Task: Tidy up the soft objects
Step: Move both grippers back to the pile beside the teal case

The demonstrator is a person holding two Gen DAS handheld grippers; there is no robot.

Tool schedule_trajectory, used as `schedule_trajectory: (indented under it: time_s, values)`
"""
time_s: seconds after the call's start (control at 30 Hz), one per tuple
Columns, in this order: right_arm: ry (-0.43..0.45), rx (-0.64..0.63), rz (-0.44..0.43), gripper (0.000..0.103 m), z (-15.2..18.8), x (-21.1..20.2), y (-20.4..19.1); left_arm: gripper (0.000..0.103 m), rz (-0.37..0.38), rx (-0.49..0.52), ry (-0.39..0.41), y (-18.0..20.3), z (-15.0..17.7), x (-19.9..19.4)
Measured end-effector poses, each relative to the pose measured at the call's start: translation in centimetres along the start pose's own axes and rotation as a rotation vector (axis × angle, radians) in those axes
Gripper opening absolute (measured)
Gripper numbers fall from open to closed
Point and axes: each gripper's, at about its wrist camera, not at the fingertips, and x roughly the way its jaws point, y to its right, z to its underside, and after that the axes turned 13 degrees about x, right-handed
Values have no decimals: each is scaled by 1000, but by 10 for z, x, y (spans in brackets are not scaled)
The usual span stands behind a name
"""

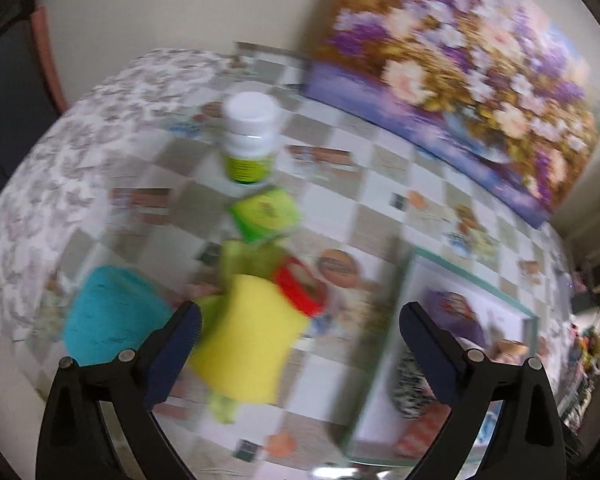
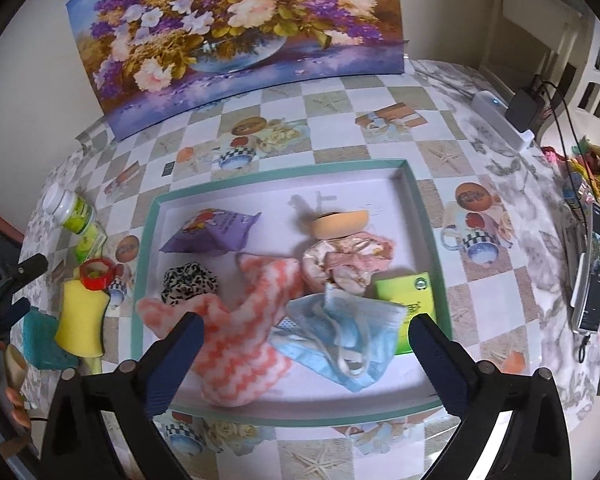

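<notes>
My right gripper (image 2: 306,330) hangs open above the teal-rimmed tray (image 2: 144,256), with nothing pressed between its pads. Under it lie a pink-and-white zigzag cloth (image 2: 236,340) and a blue face mask (image 2: 340,332). Also in the tray are a leopard scrunchie (image 2: 190,282), a purple packet (image 2: 212,230), a pink frilly cloth (image 2: 348,258), a tan sponge (image 2: 340,222) and a green packet (image 2: 410,300). My left gripper (image 1: 300,316) is open over the tablecloth, above a yellow sponge (image 1: 248,340), left of the tray (image 1: 472,280). A teal sponge (image 1: 112,316) lies beside it.
A red tape roll (image 1: 300,286), a green box (image 1: 266,210) and a white-capped bottle (image 1: 250,136) stand left of the tray. A flower painting (image 2: 236,36) leans against the back wall. A power strip (image 2: 504,120), cables and a phone (image 2: 592,276) crowd the right table edge.
</notes>
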Motion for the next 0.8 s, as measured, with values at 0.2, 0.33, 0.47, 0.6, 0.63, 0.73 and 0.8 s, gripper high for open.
schedule_trajectory:
  time_s: [0.2,0.33,0.47,0.6,0.63,0.73,0.8]
  values:
    - [5,-21,-16,103,6,1,-23,99,-81,-71,15,-47,-4,-10]
    - [11,-44,-67,103,13,1,-45,99,-121,-104,40,-70,-5,-19]
    - [14,-86,-117,103,21,1,-73,99,-94,-157,50,-87,-4,-20]
    - [-14,-126,-179,103,29,8,-102,99,-81,-177,83,-95,-6,-23]
    - [-20,-133,-189,103,32,9,-108,99,-80,-178,91,-96,-6,-24]
    - [-34,-162,-206,103,38,14,-127,99,-51,-188,107,-100,-7,-26]
    - [-44,-174,-216,103,42,18,-137,99,-50,-187,111,-100,-8,-26]
